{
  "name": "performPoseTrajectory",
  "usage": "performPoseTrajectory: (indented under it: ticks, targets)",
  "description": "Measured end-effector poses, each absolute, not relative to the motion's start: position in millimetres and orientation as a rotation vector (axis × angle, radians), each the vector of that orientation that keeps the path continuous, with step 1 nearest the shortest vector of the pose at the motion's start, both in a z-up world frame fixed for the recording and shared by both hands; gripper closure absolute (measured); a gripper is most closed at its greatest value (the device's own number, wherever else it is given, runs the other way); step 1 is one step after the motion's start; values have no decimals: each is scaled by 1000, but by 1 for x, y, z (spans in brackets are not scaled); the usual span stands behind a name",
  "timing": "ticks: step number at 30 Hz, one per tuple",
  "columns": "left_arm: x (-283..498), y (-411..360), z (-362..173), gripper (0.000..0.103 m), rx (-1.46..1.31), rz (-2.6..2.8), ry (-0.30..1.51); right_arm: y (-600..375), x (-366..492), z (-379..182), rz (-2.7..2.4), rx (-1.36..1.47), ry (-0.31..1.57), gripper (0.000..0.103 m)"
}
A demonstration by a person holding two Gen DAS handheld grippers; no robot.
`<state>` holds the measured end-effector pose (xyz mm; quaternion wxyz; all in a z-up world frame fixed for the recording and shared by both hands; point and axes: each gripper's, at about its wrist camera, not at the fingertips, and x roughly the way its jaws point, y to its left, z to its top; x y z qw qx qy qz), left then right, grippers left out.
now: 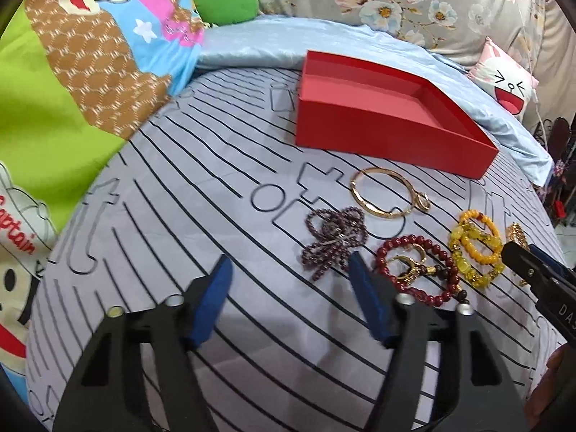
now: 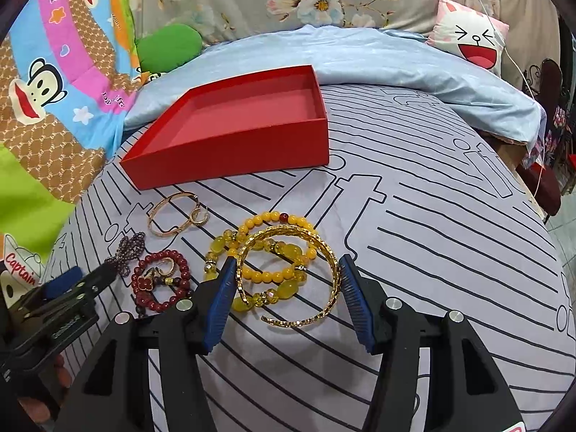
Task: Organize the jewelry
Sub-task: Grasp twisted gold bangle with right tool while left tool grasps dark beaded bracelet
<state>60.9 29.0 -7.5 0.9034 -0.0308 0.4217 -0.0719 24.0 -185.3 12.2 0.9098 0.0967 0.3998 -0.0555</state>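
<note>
Left wrist view: The left gripper (image 1: 289, 271) hangs over the striped sheet (image 1: 216, 216) with its jaws spread; nothing lies between the blue pads (image 1: 212, 302). The purple beads (image 1: 333, 239) lie just beyond the fingertips, and the right pad's tip sits just beside the dark red bracelet (image 1: 417, 273), which encloses small gold pieces. The gold bangle (image 1: 387, 194) lies farther out, near the front wall of the red box (image 1: 378, 133). The box stands open and empty at the far side of the sheet. The yellow bracelets (image 1: 475, 248) lie right of the red bracelet. The right gripper (image 1: 522, 259) enters from the right edge, next to them.

Right wrist view: The right gripper (image 2: 286, 270) brackets the gold spiral bangle (image 2: 291, 270). The left pad (image 2: 223, 295) appears to touch the coil; the right pad stands just beside it, and contact there cannot be confirmed. The spiral bangle overlaps the yellow bracelets (image 2: 266, 248). The dark red bracelet (image 2: 162, 277), purple beads (image 2: 129, 248) and gold bangle (image 2: 176, 216) lie to the left, with the left gripper (image 2: 93, 277) beside them. The red box (image 2: 230, 144) sits beyond, against the blue blanket (image 2: 396, 64).
</note>
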Motion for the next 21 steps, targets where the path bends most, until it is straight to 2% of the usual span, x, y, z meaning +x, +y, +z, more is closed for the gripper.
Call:
performPoseTrajectory:
  ticks: [2,4,5,7,10,21]
  targets:
    - [61,29,-8,57,-71,-162,869,-184,24,12,-113,200,827,48]
    - [60,27,-8,72,-75,-181,869,-184,24,11,-112,202,830,48]
    - [60,26,-8,76,-77,-190,870,-184,24,11,-110,202,832,48]
    - [61,25,-8,93,-82,-207,872,-183,24,10,-106,200,835,48]
    - [59,23,-5,100,-84,-228,866,-180,23,11,-99,196,836,48]
    - [53,23,29,100,-87,-255,805,-178,15,31,-83,184,807,48]
